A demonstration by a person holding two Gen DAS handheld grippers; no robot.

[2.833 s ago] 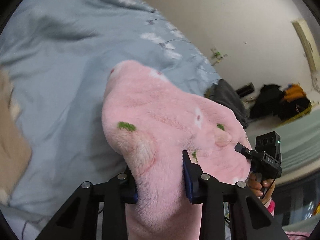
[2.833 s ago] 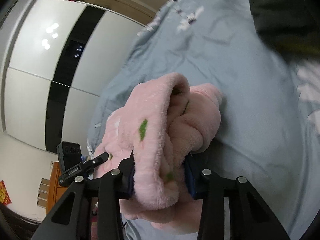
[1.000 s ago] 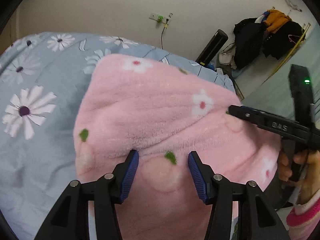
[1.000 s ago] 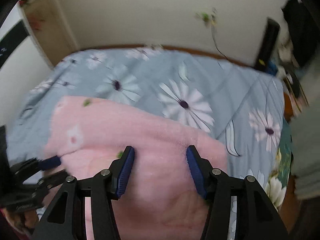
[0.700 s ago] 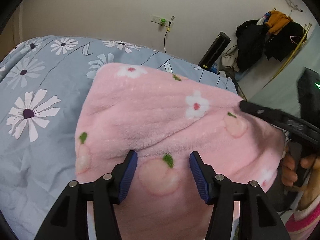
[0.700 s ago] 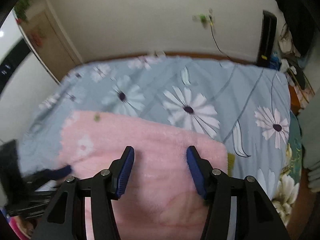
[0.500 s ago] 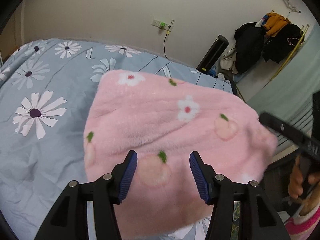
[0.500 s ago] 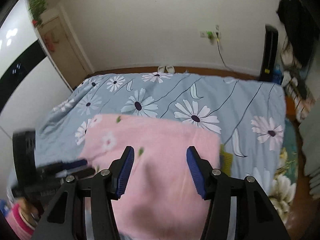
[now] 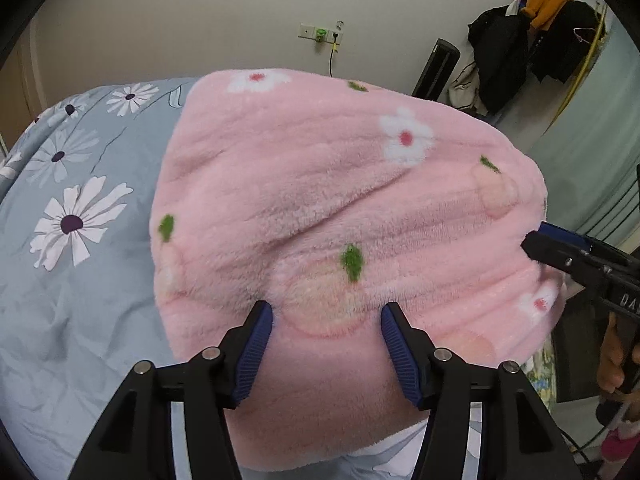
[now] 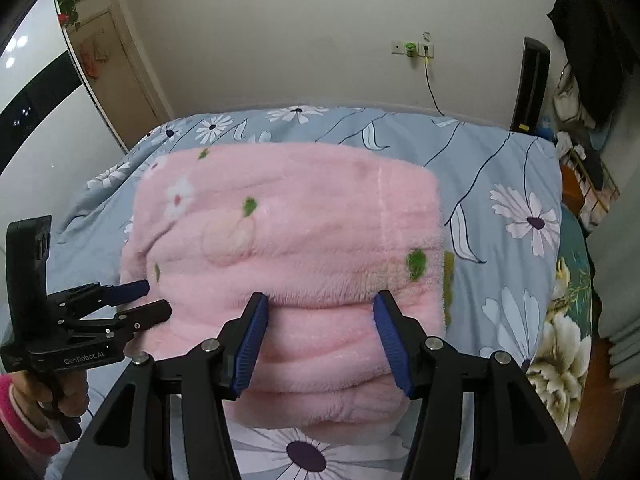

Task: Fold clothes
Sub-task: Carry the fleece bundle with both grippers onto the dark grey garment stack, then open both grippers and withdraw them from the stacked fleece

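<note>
Because the pink fleece garment (image 10: pixel 288 240) now lies folded on the bed (image 10: pixel 500 168), near its foot edge, both claws are letting go. Straddling the garment's near edge, the left claw (image 9: pixel 326 344) is spreading and the right claw (image 10: pixel 318 340) stands spread, neither pinching it.

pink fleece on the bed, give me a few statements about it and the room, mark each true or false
1. The pink fleece lies folded on a blue daisy-print duvet. True.
2. The fleece is plain, with no print. False: it has white flowers and green leaves.
3. The left gripper has its jaws opening, pads not pressing on the fleece. True.
4. Nothing is plugged into the wall socket. False: a cord hangs from it.
5. Dark clothes hang by the wall. True.
</note>
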